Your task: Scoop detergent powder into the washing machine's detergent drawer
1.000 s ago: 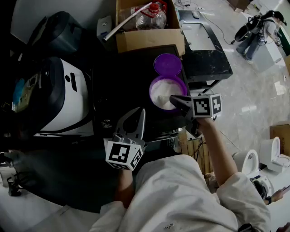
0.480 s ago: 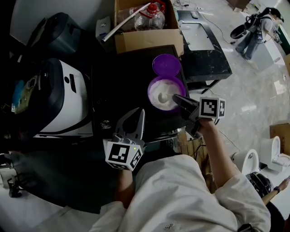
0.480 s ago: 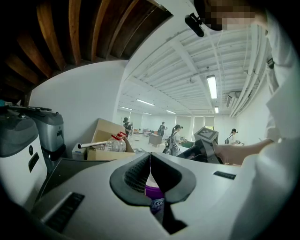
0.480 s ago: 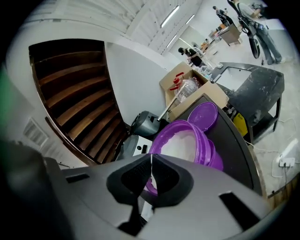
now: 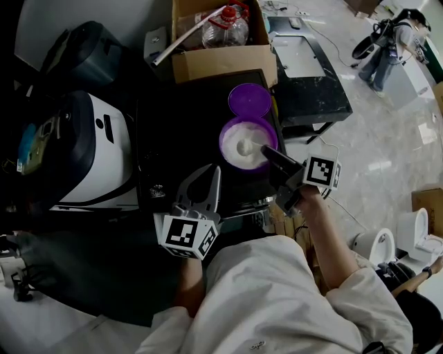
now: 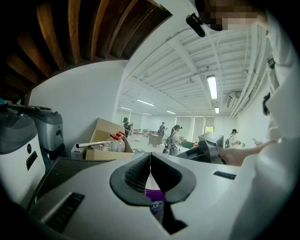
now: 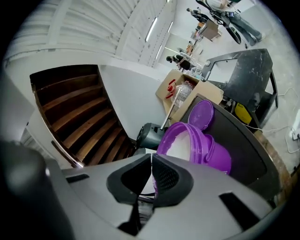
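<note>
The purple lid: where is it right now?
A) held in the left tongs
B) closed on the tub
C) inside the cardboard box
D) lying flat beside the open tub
D: the purple lid lies flat on the black top, right beside the open tub.

We see a purple tub (image 5: pixel 223 142), white powder (image 5: pixel 235 156), a pale scoop (image 5: pixel 248 146), a purple lid (image 5: pixel 249 101), a brown cardboard box (image 5: pixel 221 61), a red bottle cap (image 5: pixel 230 12), black-and-white square-patterned marker cubes (image 5: pixel 185 235).

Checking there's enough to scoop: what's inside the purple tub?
White powder lies in the purple tub, with a white scoop dug into it, held by the right claw. The powder covers the tub's bottom, so its depth can't be seen.
</note>
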The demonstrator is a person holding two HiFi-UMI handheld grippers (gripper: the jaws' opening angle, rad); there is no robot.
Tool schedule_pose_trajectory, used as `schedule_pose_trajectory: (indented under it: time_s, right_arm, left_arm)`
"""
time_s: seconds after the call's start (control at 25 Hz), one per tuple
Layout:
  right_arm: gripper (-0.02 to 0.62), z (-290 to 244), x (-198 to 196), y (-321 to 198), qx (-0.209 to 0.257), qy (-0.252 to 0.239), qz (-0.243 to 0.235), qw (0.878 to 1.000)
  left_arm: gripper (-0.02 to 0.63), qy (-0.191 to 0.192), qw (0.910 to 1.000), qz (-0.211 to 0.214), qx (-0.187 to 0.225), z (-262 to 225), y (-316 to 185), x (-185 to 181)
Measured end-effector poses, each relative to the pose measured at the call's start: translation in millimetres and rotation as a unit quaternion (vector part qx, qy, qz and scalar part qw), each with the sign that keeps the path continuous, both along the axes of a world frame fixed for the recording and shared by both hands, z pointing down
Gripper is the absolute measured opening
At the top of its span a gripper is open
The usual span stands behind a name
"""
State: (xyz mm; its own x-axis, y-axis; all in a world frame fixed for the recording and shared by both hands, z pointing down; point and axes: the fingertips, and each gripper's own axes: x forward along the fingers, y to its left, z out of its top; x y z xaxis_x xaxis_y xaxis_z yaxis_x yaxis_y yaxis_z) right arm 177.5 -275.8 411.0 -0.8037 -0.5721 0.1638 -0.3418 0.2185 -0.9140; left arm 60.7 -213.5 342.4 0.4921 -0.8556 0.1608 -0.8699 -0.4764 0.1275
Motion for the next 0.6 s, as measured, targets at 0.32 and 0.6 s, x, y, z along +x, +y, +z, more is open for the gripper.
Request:
schedule_pose_trajectory:
  time_s: [0.32,0.6]
  right_arm:
    - [0.011,-6.0,6.9,-0.4,0.009,-0.055,0.031,0.998]
    - [0.011,-4.8,11.6,1.7,-0.004,-0.105,0.044,0.993]
  left_arm:
    - [0.020,0.002,0.9999,-0.009,-0.006,5.8,1.7,11.6]
    - [0.020,-0.002,0.9997,-0.023,-0.008,9.5,9.2,15.5]
